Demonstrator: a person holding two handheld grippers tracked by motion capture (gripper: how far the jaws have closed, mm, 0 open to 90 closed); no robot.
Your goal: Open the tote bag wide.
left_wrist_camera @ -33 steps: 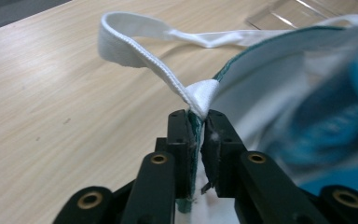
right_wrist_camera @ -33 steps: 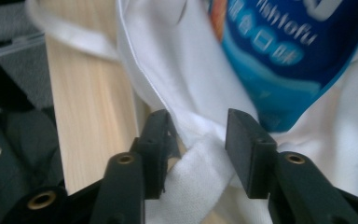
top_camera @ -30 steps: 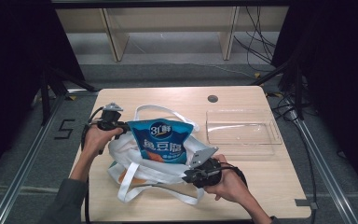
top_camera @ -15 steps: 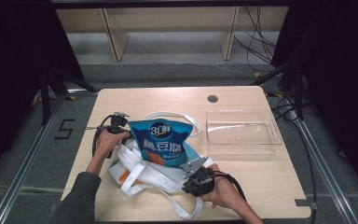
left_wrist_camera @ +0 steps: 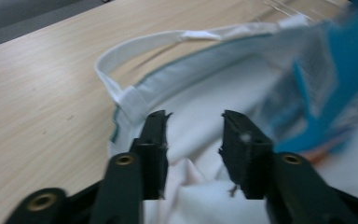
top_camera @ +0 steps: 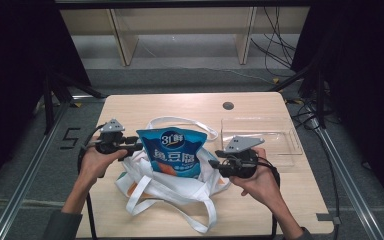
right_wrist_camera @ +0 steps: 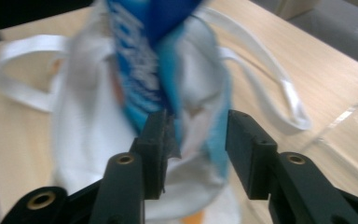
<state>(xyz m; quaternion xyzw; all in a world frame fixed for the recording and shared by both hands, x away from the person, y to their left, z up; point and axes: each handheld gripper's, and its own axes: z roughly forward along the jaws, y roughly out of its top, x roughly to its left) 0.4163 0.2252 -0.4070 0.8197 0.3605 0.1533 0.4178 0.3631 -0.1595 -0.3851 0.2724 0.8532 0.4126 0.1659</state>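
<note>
Snack bag (top_camera: pixel 176 155) stands in the white tote (top_camera: pixel 180 187) between left gripper (top_camera: pixel 136 145) and right gripper (top_camera: pixel 215 164), seen from above. Left gripper view: jaws parted over tote cloth (left_wrist_camera: pixel 191 135). Right gripper view: jaws parted, blurred bag (right_wrist_camera: pixel 144 70) just ahead.

The blue snack bag (right_wrist_camera: pixel 144 60) is blurred in both gripper views (print unreadable there).

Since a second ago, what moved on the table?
The right gripper slid from the front of the white bag up to the blue snack packet, which now leans more upright; its jaws stand apart. The left gripper shifted slightly, jaws apart at the bag's edge. The clear tray stayed put.
</note>
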